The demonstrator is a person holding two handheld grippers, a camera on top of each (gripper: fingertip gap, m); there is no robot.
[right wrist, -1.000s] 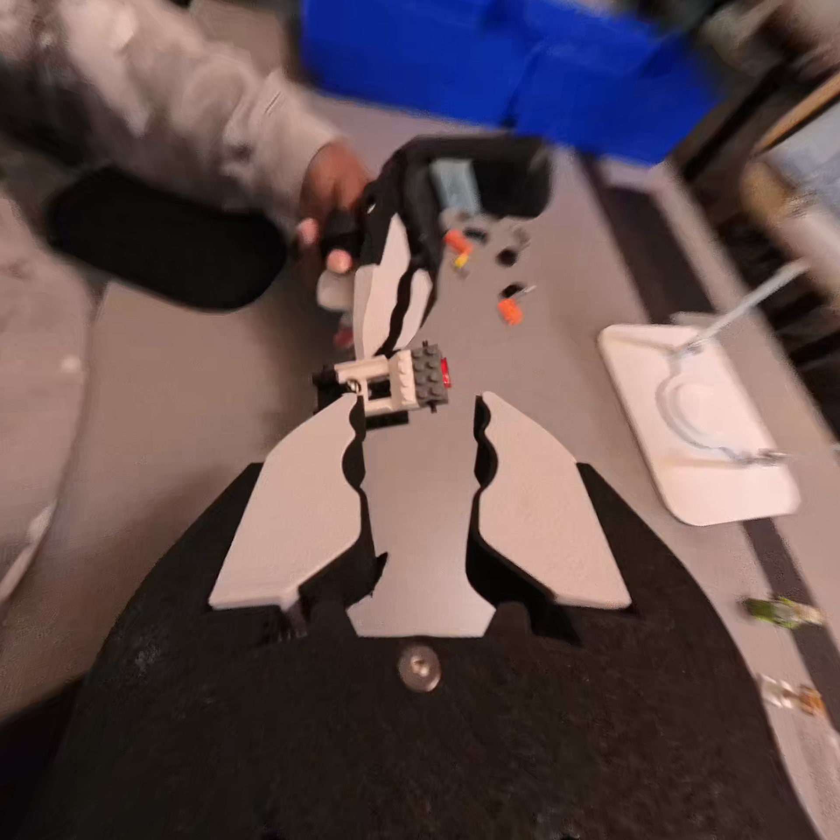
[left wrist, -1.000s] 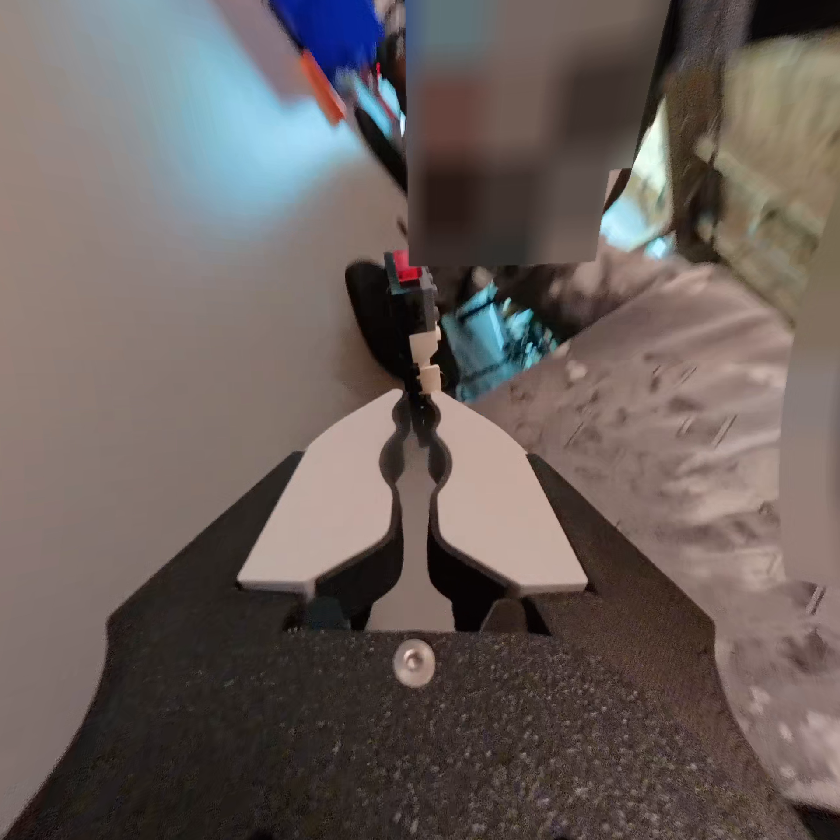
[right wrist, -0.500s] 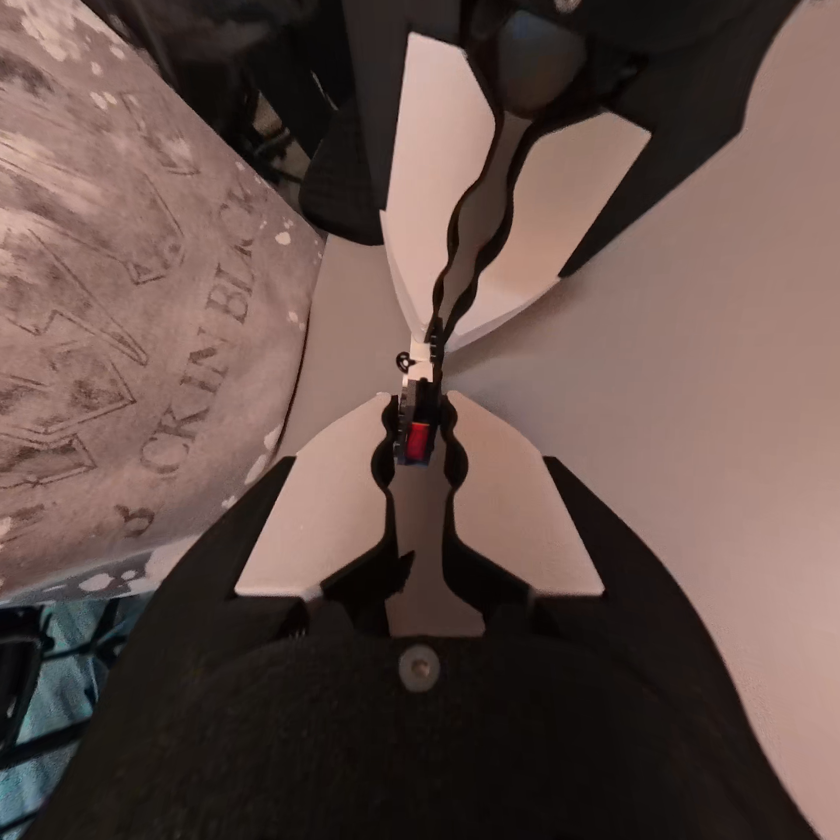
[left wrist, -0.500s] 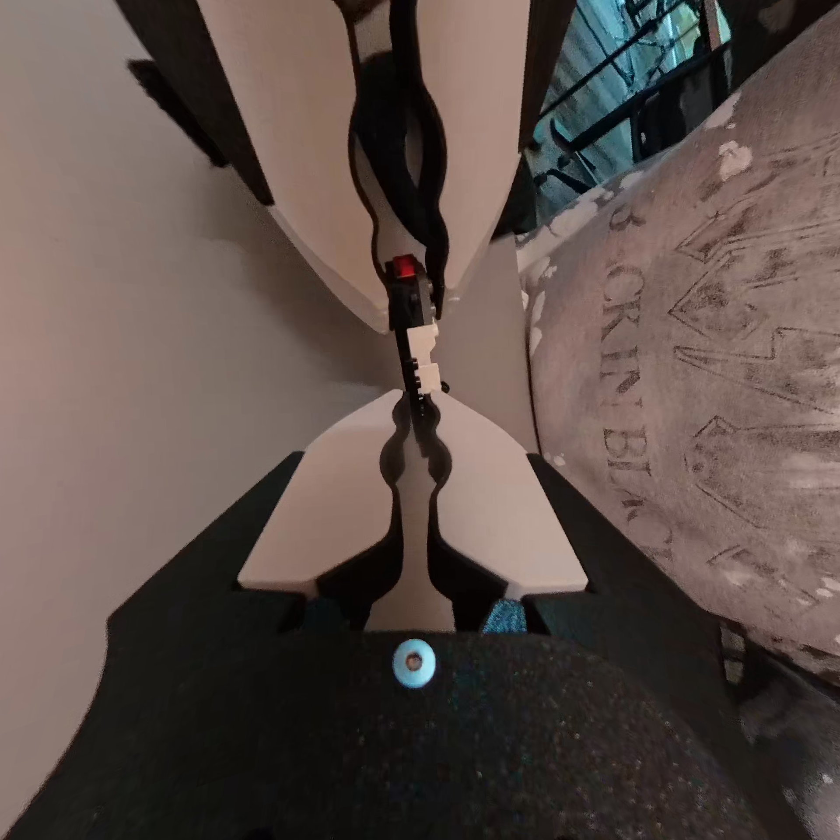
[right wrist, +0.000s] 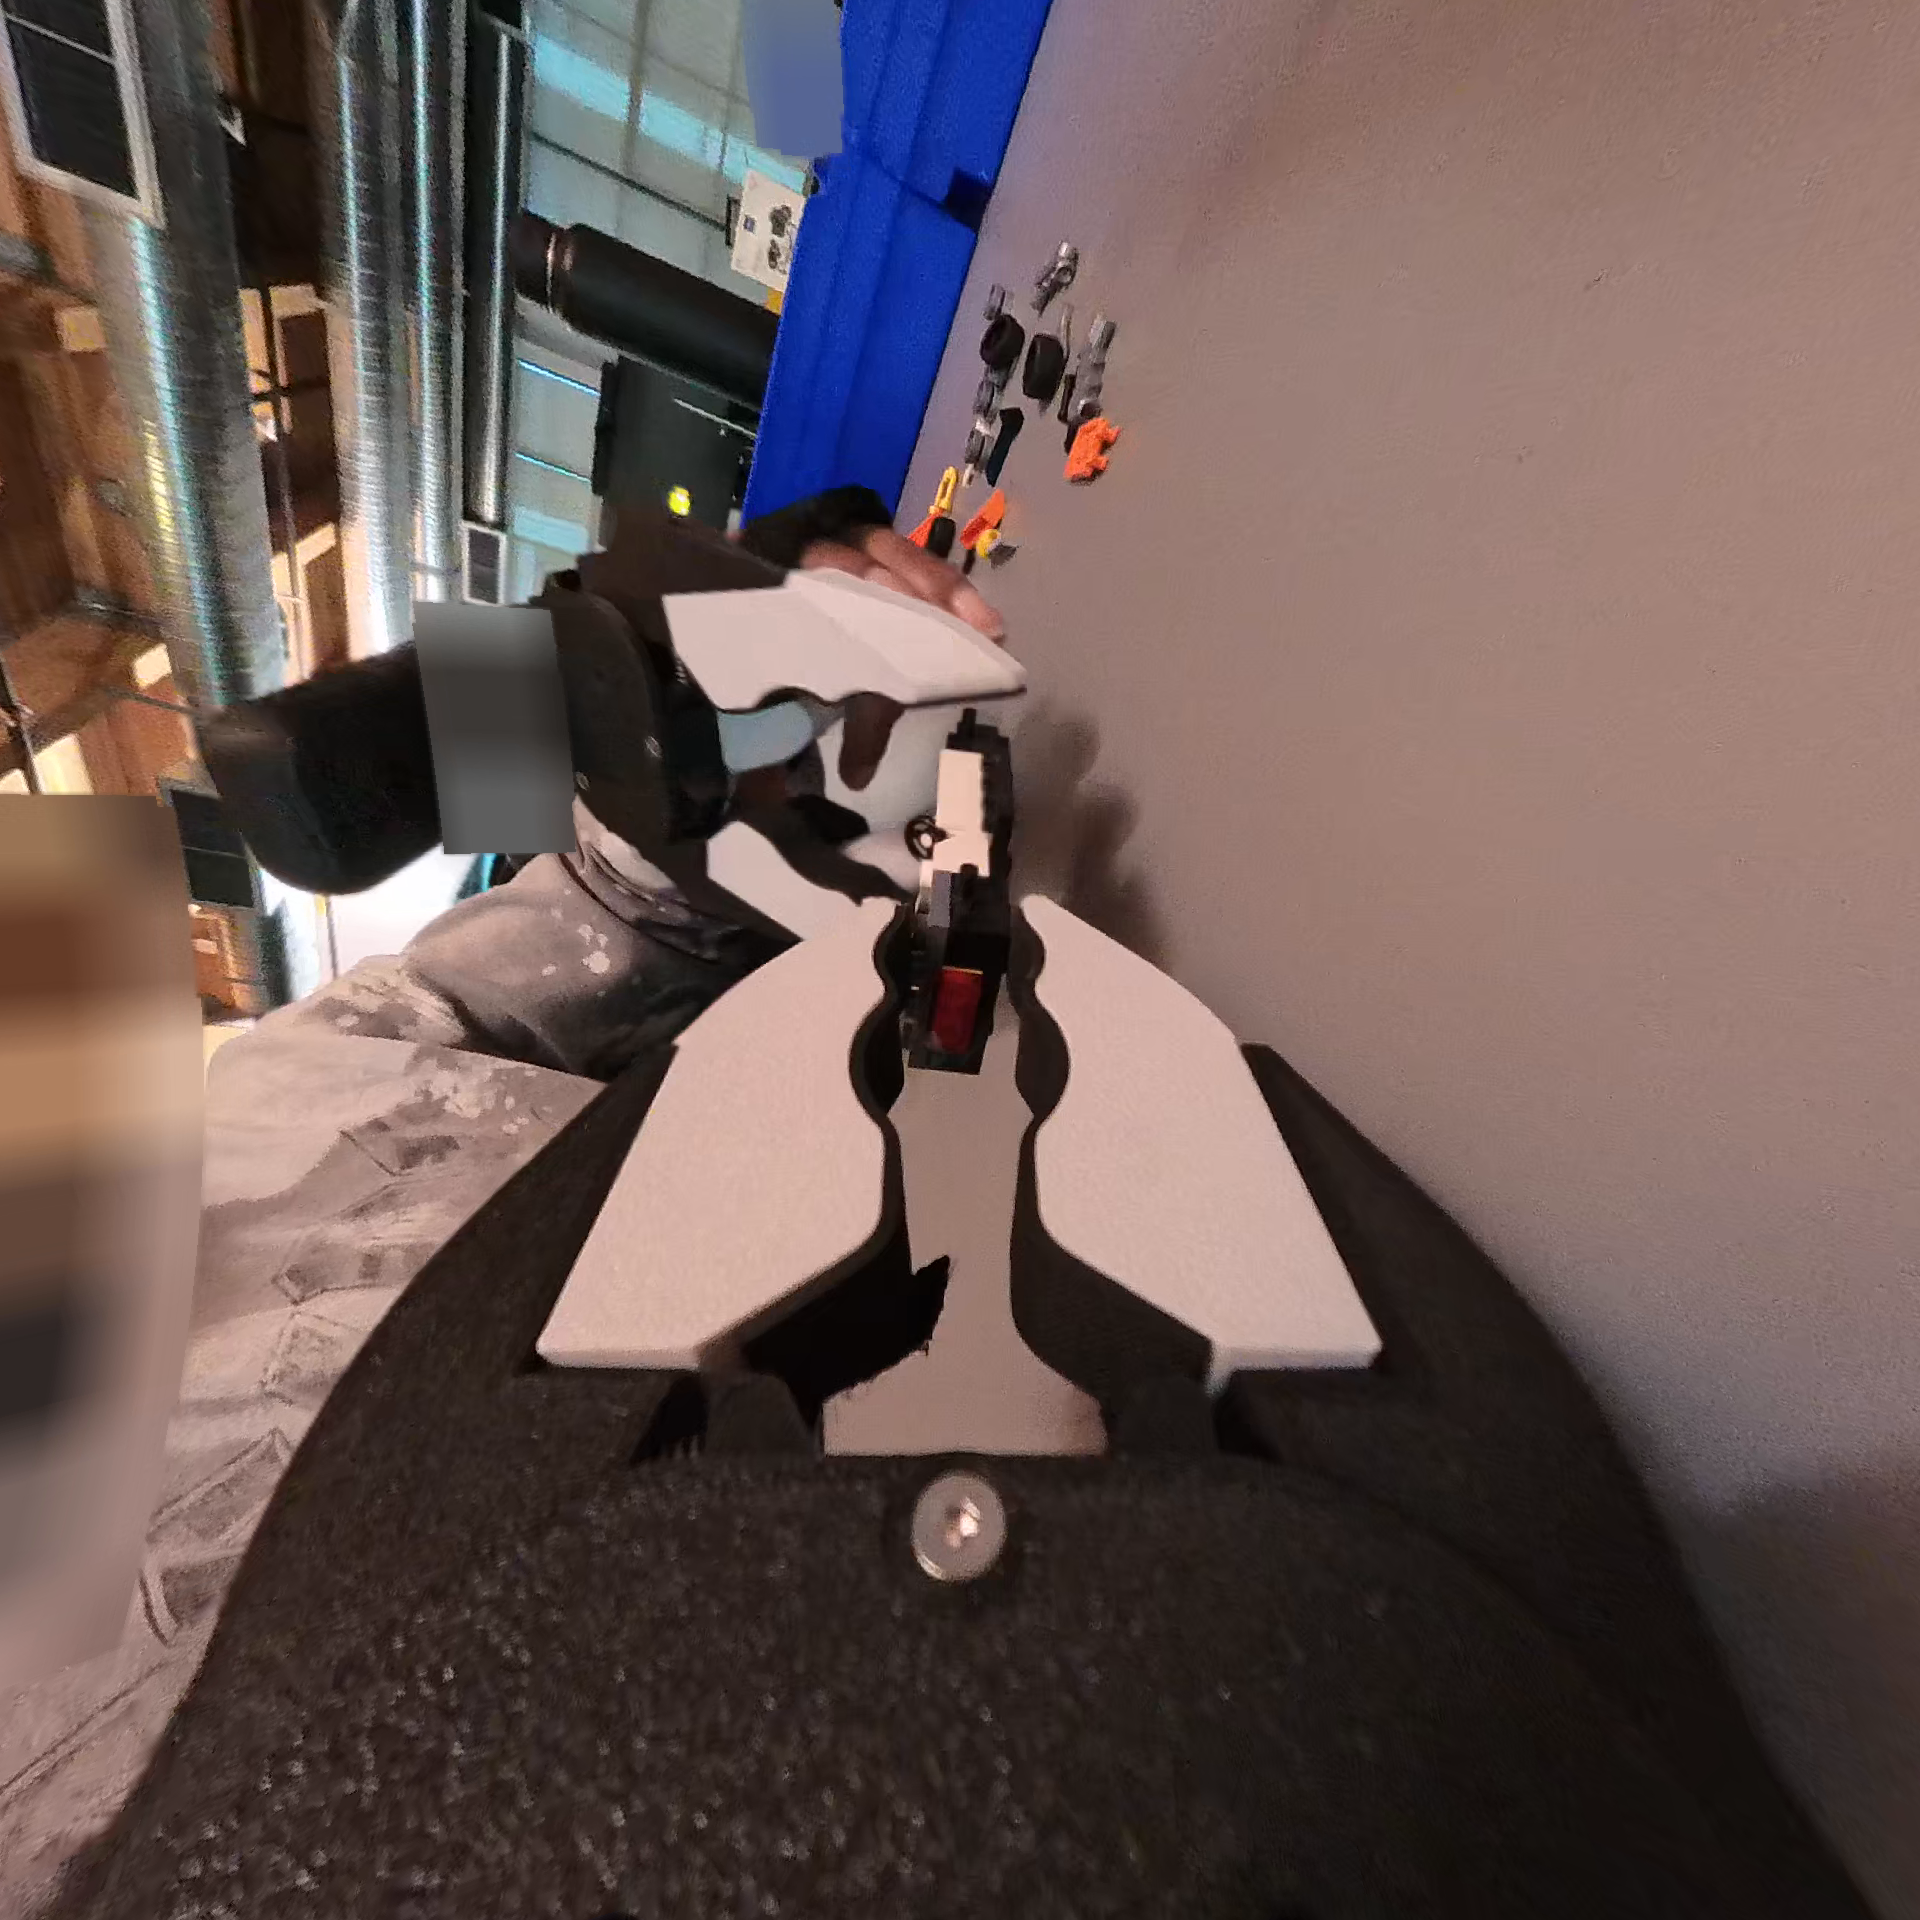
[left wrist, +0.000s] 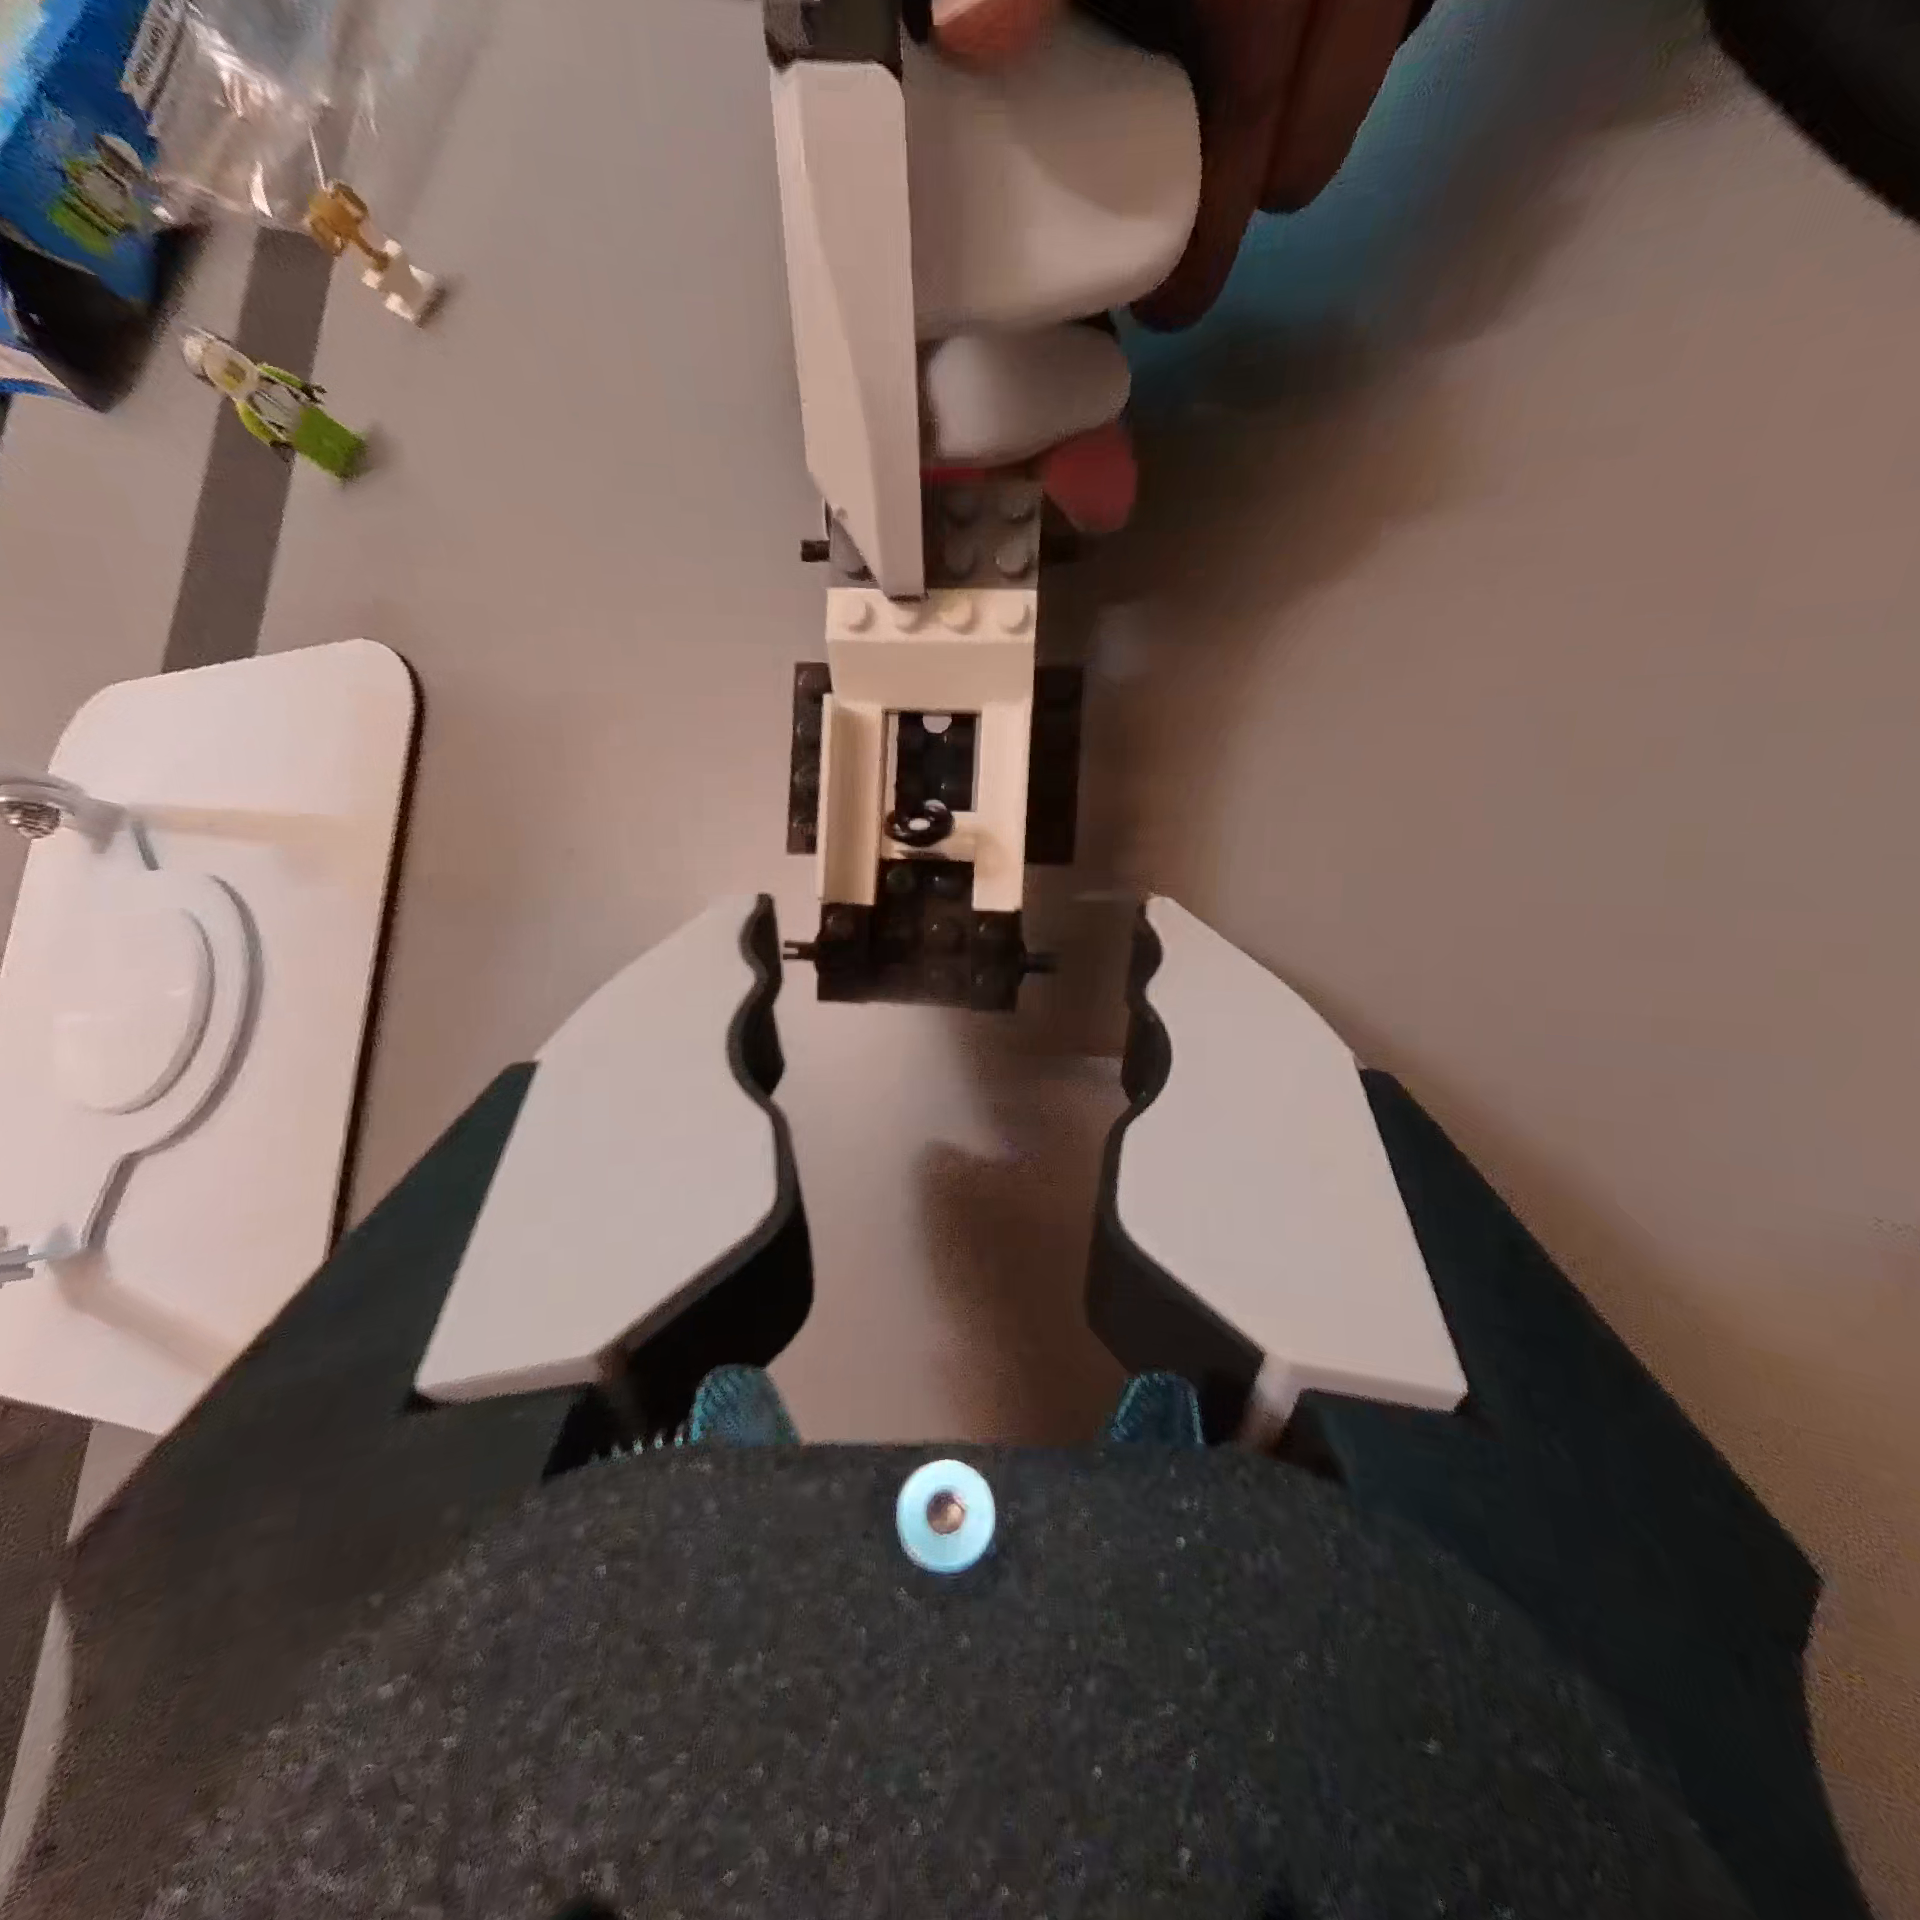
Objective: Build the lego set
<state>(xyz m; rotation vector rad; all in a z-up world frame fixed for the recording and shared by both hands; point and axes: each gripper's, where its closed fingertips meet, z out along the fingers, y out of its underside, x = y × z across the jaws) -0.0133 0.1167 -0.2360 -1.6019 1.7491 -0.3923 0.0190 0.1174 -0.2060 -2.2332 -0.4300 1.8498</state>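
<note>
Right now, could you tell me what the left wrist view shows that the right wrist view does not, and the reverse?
Only the left wrist view: a white stand, two minifigures and the build's studded top.

Only the right wrist view: loose parts, blue bins and the build's red end.

Both: the lego build on the table, gripped at one end by the right hand-held gripper, with the left hand-held gripper open around the other.
</note>
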